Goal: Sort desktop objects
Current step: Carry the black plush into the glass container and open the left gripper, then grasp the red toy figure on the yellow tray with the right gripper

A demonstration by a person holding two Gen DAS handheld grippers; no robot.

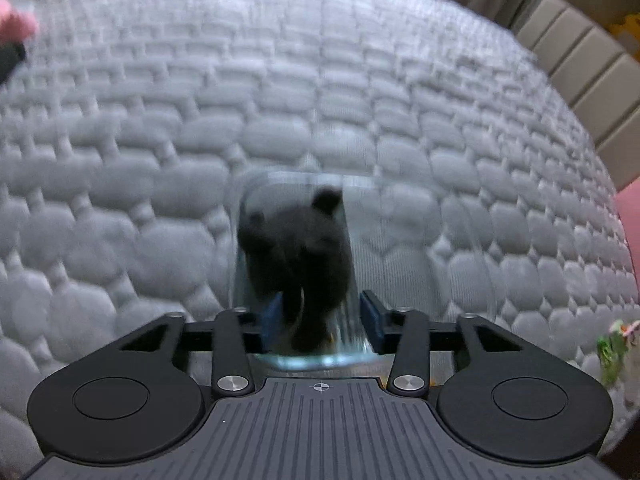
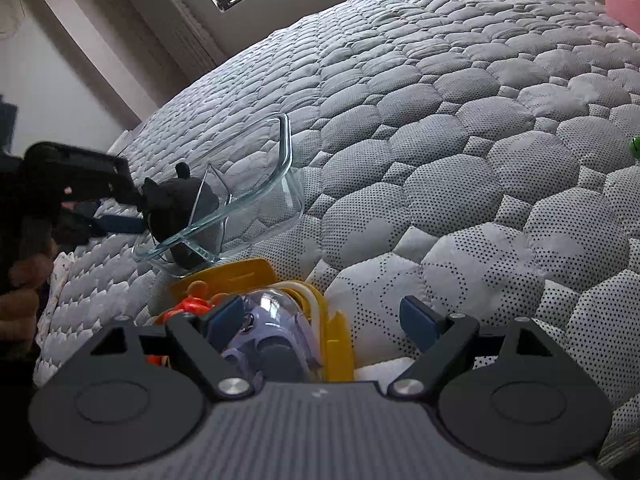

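Left tongs: your left gripper (image 1: 320, 316) has its blue pads (image 1: 372, 316) drawn in narrow around a black plush toy (image 1: 298, 256); the blurred view from this wrist does not settle whether they press on it.
Black plush toy: from your right wrist it sits at the near end of a clear glass container (image 2: 256, 192), partly over the rim, with the left gripper (image 2: 138, 210) right against it.
Glass container: it rests tilted on the grey quilted mattress (image 2: 460, 140).
Right tongs: your right gripper (image 2: 324, 320) stands wide, with nothing between its 2 pads.
Below the right tongs: a yellow tray (image 2: 340, 344) holds a lilac toy with a clear dome (image 2: 276, 320) and an orange figure (image 2: 192, 300).
Far right: a small green object (image 2: 635, 146) lies on the mattress.
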